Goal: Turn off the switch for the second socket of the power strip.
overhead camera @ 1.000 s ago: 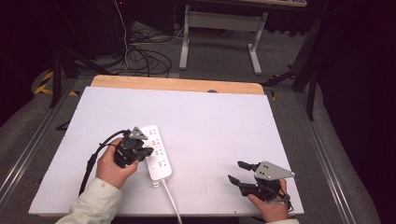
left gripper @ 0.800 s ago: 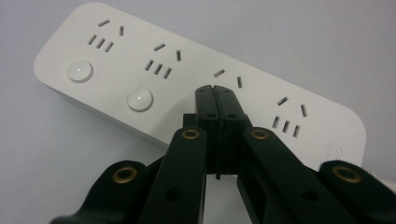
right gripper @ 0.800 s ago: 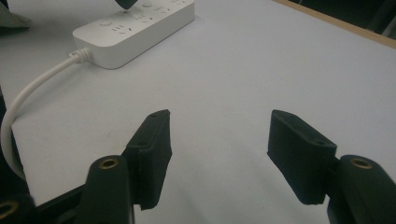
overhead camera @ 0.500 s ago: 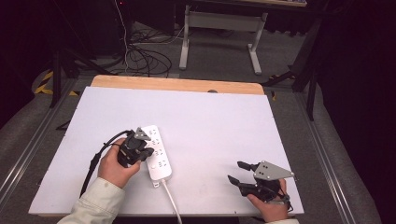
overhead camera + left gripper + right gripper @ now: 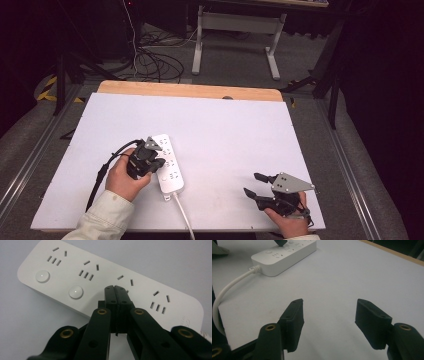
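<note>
Left hand-held gripper [image 5: 115,288] closed, tips over power strip [image 5: 75,277].

White table [image 5: 240,130], power strip [image 5: 167,165] atop

We see a white power strip [image 5: 167,164] lying flat on the white table [image 5: 230,130], toward its near left part, long axis running near to far. Its top carries rows of sockets and two round buttons [image 5: 42,276]. Its white cord [image 5: 184,218] leaves the near end toward the table's front edge.
</note>
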`<state>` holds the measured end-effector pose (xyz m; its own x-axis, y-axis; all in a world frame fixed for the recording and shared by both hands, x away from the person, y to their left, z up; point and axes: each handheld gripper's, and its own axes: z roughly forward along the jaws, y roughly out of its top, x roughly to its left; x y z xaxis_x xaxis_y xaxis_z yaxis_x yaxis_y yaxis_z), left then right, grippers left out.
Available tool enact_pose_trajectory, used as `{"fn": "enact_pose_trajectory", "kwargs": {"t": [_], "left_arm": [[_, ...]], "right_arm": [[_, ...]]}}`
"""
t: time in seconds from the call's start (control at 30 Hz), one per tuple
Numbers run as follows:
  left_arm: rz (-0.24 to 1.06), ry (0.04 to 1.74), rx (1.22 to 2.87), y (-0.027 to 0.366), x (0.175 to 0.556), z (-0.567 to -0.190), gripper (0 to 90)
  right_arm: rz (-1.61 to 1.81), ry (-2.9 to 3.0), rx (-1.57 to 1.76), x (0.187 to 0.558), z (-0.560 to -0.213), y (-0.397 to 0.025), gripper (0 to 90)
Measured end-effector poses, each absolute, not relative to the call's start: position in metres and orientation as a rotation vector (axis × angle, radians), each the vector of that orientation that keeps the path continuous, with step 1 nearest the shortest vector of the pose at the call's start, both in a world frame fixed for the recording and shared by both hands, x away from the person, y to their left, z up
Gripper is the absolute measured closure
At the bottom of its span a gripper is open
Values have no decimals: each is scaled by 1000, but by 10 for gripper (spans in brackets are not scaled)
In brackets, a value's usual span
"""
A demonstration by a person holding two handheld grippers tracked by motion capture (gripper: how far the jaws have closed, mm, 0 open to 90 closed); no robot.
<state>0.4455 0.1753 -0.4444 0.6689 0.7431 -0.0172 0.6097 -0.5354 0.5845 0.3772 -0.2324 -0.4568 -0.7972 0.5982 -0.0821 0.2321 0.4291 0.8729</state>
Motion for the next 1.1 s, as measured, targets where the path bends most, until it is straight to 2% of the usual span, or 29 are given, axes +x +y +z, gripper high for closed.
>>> {"fn": "enact_pose_trajectory", "kwargs": {"t": [0.57, 1.1], "left_arm": [[344, 1029, 2334, 174, 444, -447, 900], [364, 1063, 2276, 174, 441, -451, 900]], "right_arm": [[1319, 2311, 710, 378, -457, -232, 402], [1319, 2313, 708, 377, -457, -233, 402]]}}
